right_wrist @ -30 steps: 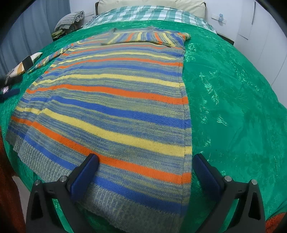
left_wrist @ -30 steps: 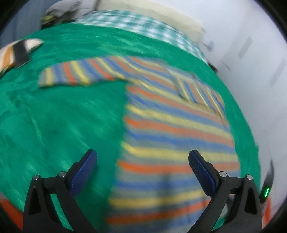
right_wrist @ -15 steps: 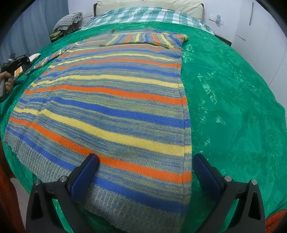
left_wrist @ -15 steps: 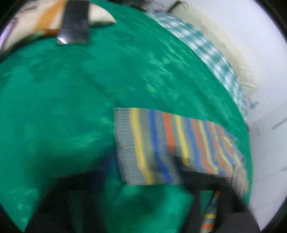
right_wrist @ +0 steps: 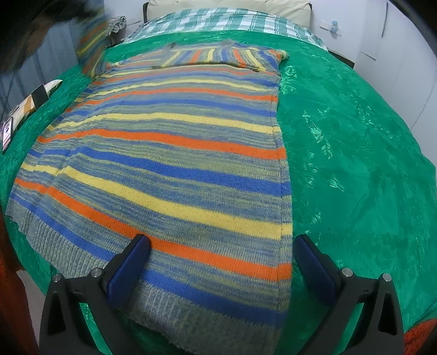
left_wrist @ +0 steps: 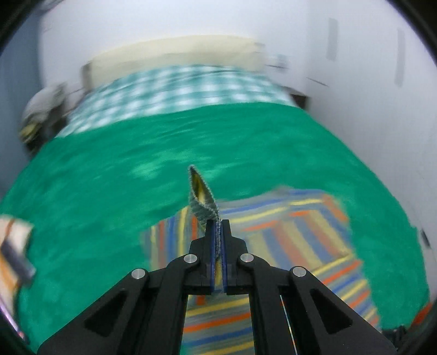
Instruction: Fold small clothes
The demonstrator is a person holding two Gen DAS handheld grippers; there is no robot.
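Observation:
A striped knit sweater (right_wrist: 169, 153) in blue, yellow, orange and grey lies flat on the green bedspread (right_wrist: 355, 153). My left gripper (left_wrist: 217, 222) is shut on the grey ribbed cuff (left_wrist: 202, 202) of its left sleeve, and the cuff stands up above the pads. In the right wrist view that sleeve (right_wrist: 91, 41) hangs lifted and blurred at the upper left. My right gripper (right_wrist: 221, 245) stands open just above the sweater's grey hem, with nothing pinched; its fingers (right_wrist: 128, 262) straddle the hem's right part.
A checked sheet (right_wrist: 224, 19) and cream pillow (right_wrist: 229, 4) lie at the head of the bed. A striped cushion with a dark phone-like slab (right_wrist: 38, 95) rests at the bed's left edge. White cupboards (right_wrist: 396, 41) stand to the right.
My left gripper went from wide open over the sweater to the sleeve end, shut on the cuff and lifted it. The right gripper has stayed still.

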